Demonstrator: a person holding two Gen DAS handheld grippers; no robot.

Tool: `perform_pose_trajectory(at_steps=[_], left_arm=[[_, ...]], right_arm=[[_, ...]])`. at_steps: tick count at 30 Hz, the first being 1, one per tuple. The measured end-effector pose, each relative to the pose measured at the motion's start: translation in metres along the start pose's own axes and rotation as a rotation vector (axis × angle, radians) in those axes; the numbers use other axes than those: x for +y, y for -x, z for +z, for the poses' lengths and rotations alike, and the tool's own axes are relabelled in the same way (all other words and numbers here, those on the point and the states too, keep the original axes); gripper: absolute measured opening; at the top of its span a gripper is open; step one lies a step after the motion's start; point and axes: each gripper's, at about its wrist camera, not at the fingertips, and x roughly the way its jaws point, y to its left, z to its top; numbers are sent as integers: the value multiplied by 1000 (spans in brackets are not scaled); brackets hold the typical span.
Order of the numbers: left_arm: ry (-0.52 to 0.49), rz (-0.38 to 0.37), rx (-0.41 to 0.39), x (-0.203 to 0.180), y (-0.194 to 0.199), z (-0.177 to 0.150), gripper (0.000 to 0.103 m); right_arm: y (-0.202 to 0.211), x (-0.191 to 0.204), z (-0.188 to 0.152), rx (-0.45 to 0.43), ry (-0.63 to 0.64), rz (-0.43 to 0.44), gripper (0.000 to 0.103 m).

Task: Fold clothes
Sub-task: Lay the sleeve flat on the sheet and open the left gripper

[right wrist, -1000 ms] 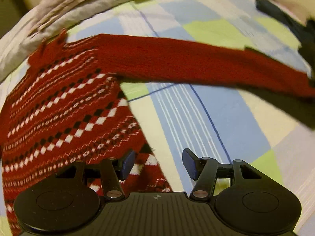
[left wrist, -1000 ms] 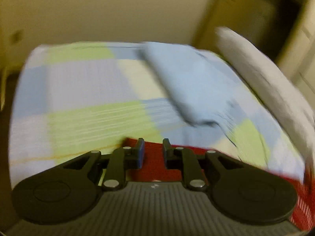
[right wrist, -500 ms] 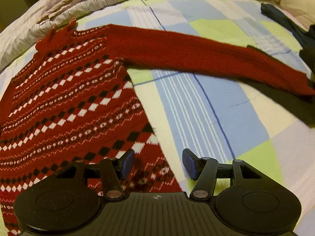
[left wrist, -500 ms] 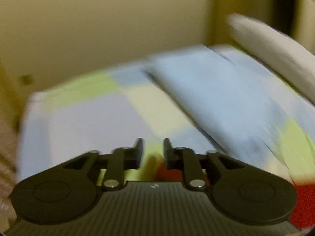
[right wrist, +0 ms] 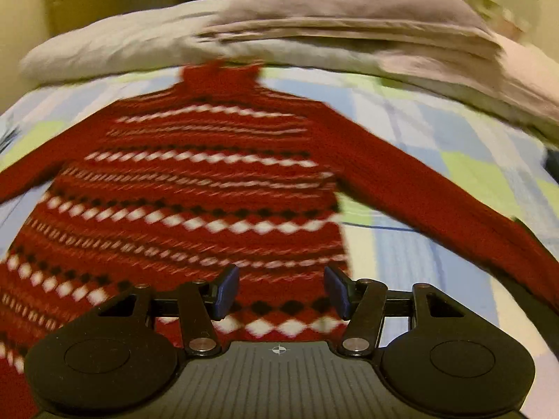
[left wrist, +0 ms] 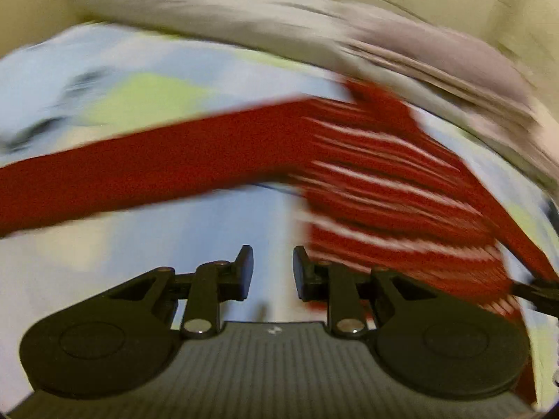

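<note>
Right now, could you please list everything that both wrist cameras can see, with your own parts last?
sweater: one, red with white and black diamond bands, spread flat on the bed, sleeves out to both sides.
bed sheet: one, blue, green and cream checks, under the sweater.
duvet: one, pale grey, bunched along the far edge of the bed.
folded blanket: one, greyish, on the duvet.
dark garment: one, at the bed's right edge, mostly cut off.
left claw: open, empty.
right claw: open, empty.
</note>
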Motion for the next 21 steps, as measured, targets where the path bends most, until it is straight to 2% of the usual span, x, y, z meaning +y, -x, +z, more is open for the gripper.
perform_pose_trajectory(at_steps=[3,5,8,12,14,15,19,21], left_arm=[[-59,-33,73,-47,-12,-33,20],[-27,9,137,-62,-3,-71,20],[9,73,147,-86,41,-124,20],[74,178,287,-101,103,-162,19],[73,234,311,-114,143,-171,19],[73,256,309,-123,162,-171,19],[107,277,241,-161,239,-146,29],[112,281,183,-180,273,-128,39]], right_arm=[[1,4,-29,49,66,27,57],[11,-1,-61,97,82,27,57],[47,-17,-109,131,47,21,57],[101,-35,-160,203,22,36,57],[124,-41,-172,285,4,32,57],[139,-47,-175,290,-32,47,57],[198,-50,-145,229,-82,80,57],[227,-51,-128,193,-101,95,57]])
